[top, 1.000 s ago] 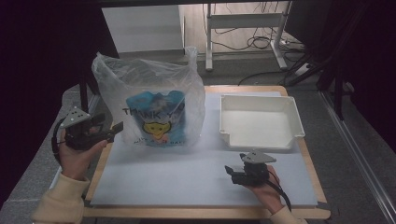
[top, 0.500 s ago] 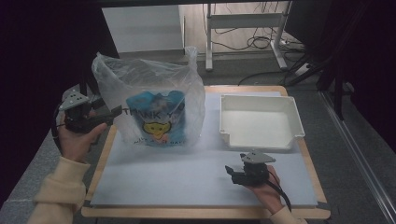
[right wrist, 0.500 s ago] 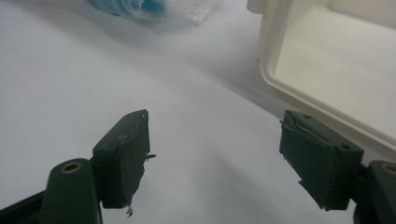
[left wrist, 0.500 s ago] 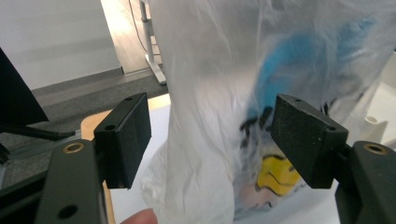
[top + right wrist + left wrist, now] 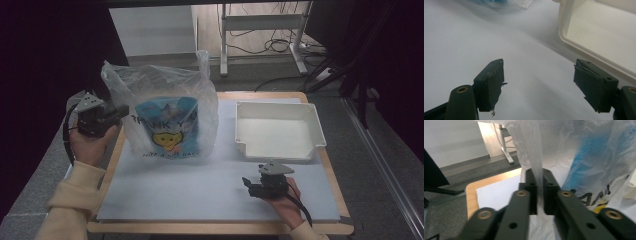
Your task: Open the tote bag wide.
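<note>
- Your right gripper [image 5: 248, 184] rests low near the front edge of the table, on the pale grey sheet [image 5: 200, 190] that covers the light wooden table [image 5: 330, 170]. In the right gripper view its two black jaws stand wide apart with nothing between them, just the grey sheet below.
- A little farther back, on the right side of the table, sits the white square plastic tray [image 5: 278, 131]. It looks bare inside, and it is well apart from the bag.
- On the left side of the table stands the thin, see-through plastic bag [image 5: 167, 110] with a blue picture and a yellow smiley face on it. Something blue is inside, but I cannot tell what.
- Your left gripper [image 5: 539, 188] is at the table's left edge, right at the bag's side. Its jaws have just been closing, and now they pinch a strip of the bag's thin plastic between the pads.
- I think this step is taking hold of the bag so you can open it.
- Next you will likely need your right gripper to go grab the other side of the bag. Pull gently, since the plastic is thin and could slip or tear.
</note>
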Demonstrator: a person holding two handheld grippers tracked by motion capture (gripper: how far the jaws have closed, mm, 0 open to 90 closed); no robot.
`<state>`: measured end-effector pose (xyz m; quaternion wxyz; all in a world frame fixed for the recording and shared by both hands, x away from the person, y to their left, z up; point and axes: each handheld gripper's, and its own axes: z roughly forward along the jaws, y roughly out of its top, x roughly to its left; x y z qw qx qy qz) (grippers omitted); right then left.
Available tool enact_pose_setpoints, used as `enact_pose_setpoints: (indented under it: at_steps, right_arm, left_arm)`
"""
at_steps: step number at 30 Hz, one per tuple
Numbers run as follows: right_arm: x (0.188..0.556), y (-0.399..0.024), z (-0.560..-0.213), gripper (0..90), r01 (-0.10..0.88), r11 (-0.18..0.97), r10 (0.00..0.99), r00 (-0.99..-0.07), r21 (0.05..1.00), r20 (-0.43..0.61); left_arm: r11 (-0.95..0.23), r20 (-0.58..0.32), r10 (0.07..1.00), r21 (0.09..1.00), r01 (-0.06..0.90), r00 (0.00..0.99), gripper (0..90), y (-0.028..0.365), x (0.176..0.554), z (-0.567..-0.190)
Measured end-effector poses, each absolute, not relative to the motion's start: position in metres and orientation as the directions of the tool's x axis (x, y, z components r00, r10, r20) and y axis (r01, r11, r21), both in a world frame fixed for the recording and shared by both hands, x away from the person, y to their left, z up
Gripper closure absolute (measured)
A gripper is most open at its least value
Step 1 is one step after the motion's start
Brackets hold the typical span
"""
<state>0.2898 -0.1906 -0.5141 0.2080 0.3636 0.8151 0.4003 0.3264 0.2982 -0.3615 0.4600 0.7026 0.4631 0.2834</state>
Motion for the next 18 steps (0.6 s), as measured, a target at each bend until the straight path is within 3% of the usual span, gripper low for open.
enact_pose_setpoints:
  at_steps: [18]
  right_arm:
    - [0.292,-0.176,-0.487,26.9,0.323,0.399,0.703,-0.708,0.858,-0.060]
  left_arm:
    - [-0.125,-0.069,0.883,0.919,0.374,0.464,90.0,0.307,0.325,-0.359]
